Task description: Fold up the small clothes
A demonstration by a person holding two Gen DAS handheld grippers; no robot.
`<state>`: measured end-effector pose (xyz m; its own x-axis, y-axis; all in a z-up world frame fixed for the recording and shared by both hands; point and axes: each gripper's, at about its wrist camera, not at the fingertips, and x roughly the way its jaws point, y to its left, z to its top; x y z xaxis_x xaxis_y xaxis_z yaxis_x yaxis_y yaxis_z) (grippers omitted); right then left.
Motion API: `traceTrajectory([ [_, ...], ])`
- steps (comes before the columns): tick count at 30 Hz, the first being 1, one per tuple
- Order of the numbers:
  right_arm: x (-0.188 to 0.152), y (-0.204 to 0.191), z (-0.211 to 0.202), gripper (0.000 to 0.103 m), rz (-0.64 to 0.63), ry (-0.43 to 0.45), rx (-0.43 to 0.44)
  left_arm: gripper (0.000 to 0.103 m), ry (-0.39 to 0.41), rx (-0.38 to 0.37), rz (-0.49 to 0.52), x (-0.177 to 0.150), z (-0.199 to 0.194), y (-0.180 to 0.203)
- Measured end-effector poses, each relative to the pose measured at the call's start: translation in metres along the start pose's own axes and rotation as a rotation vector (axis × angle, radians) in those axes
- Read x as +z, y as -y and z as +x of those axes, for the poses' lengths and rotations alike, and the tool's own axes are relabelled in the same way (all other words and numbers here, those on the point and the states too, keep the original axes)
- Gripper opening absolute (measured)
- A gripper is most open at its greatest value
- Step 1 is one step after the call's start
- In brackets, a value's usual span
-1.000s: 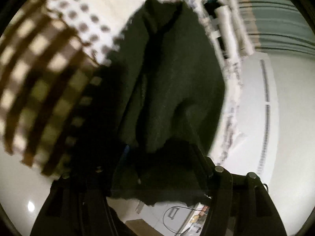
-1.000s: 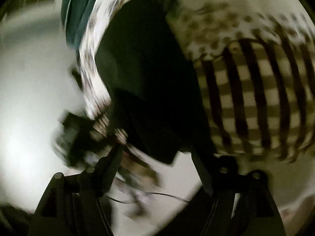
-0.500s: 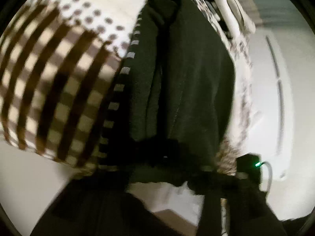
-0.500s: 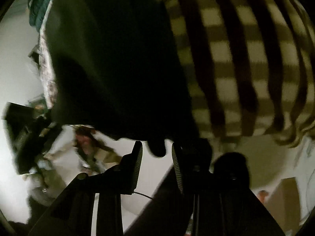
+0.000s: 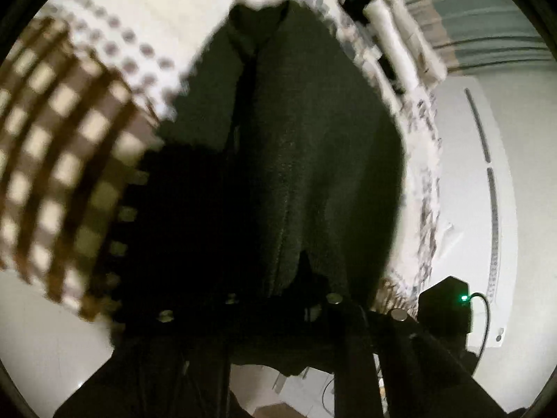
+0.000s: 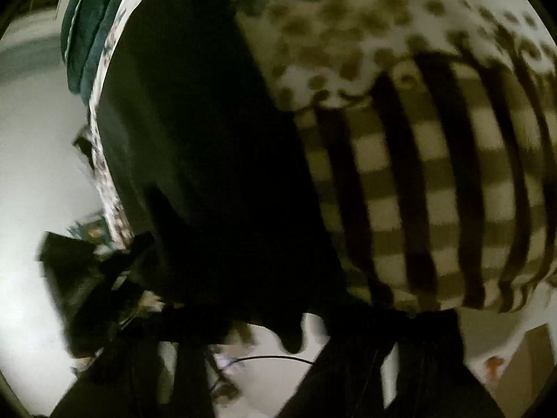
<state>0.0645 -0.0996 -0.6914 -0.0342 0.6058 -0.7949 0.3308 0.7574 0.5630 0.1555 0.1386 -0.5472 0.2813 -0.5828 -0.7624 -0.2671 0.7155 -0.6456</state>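
A dark green-black garment [image 5: 313, 160] hangs stretched in front of the left wrist camera, its near edge pinched in my left gripper [image 5: 278, 310], whose jaws stand close together on the cloth. The same garment [image 6: 195, 160] fills the left of the right wrist view; its near edge drops between the dark, blurred jaws of my right gripper [image 6: 289, 327], which seem closed on it. Beneath the garment lies a brown-and-cream checked cloth [image 5: 62, 174] [image 6: 435, 191] with a dotted border.
The other hand-held gripper body with a green light [image 5: 445, 310] shows at lower right in the left wrist view. White rolled items [image 5: 393, 35] lie at the far end. A teal folded fabric [image 6: 87, 35] sits at the upper left in the right wrist view.
Both grippers have shifted with the dark garment held up between them; the views swing and blur. The right jaws, seen with a gap half a second ago, now look closed on the edge.
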Motion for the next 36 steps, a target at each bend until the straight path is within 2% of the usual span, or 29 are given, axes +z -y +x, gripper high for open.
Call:
traceTrajectory([
  [1, -0.006, -0.003, -0.005, 0.010, -0.008, 0.005, 0.012, 0.011, 0.016, -0.008, 0.010, 0.001, -0.014, 0.001],
  [4, -0.018, -0.007, -0.016, 0.009, -0.026, 0.013, 0.002, 0.011, 0.026, 0.000, 0.040, 0.002, -0.034, -0.002],
  [8, -0.017, -0.016, 0.007, 0.009, -0.042, -0.060, -0.148, 0.014, -0.050, 0.035, 0.032, -0.005, -0.007, -0.024],
  [10, -0.010, -0.022, 0.012, 0.013, -0.038, -0.109, -0.168, 0.018, -0.082, 0.018, -0.015, -0.012, 0.002, -0.039],
  [11, -0.003, -0.028, 0.013, 0.013, -0.037, -0.122, -0.168, 0.024, -0.079, -0.007, -0.045, -0.013, 0.001, -0.044],
  [12, 0.001, -0.031, 0.010, 0.022, -0.042, -0.135, -0.159, 0.032, -0.068, -0.021, -0.069, -0.012, -0.004, -0.047],
  [13, 0.005, -0.034, 0.003, 0.041, -0.054, -0.141, -0.147, 0.036, -0.060, -0.035, -0.078, -0.012, -0.007, -0.048],
  [14, 0.010, -0.040, -0.007, 0.050, -0.069, -0.134, -0.142, 0.047, -0.042, -0.059, -0.088, -0.014, -0.014, -0.050],
  [15, 0.016, -0.046, -0.016, 0.064, -0.086, -0.127, -0.147, 0.058, -0.014, -0.077, -0.104, -0.017, -0.024, -0.053],
  [16, 0.023, -0.052, -0.023, 0.072, -0.112, -0.123, -0.156, 0.059, 0.004, -0.091, -0.117, -0.020, -0.032, -0.056],
  [18, 0.036, -0.071, -0.039, 0.077, -0.187, -0.133, -0.184, 0.061, 0.040, -0.119, -0.151, -0.028, -0.045, -0.063],
  [22, 0.069, -0.109, -0.058, 0.090, -0.361, -0.151, -0.248, 0.066, 0.120, -0.122, -0.251, -0.053, -0.064, -0.083],
  [27, 0.131, -0.179, -0.066, 0.091, -0.608, -0.215, -0.324, 0.066, 0.254, -0.116, -0.442, -0.086, -0.060, -0.099],
  [32, 0.187, -0.229, -0.031, 0.091, -0.864, -0.328, -0.339, 0.066, 0.419, -0.125, -0.637, -0.138, -0.037, -0.105],
  [36, 0.207, -0.256, 0.011, 0.091, -1.041, -0.463, -0.330, 0.066, 0.509, -0.145, -0.763, -0.176, 0.001, -0.110],
])
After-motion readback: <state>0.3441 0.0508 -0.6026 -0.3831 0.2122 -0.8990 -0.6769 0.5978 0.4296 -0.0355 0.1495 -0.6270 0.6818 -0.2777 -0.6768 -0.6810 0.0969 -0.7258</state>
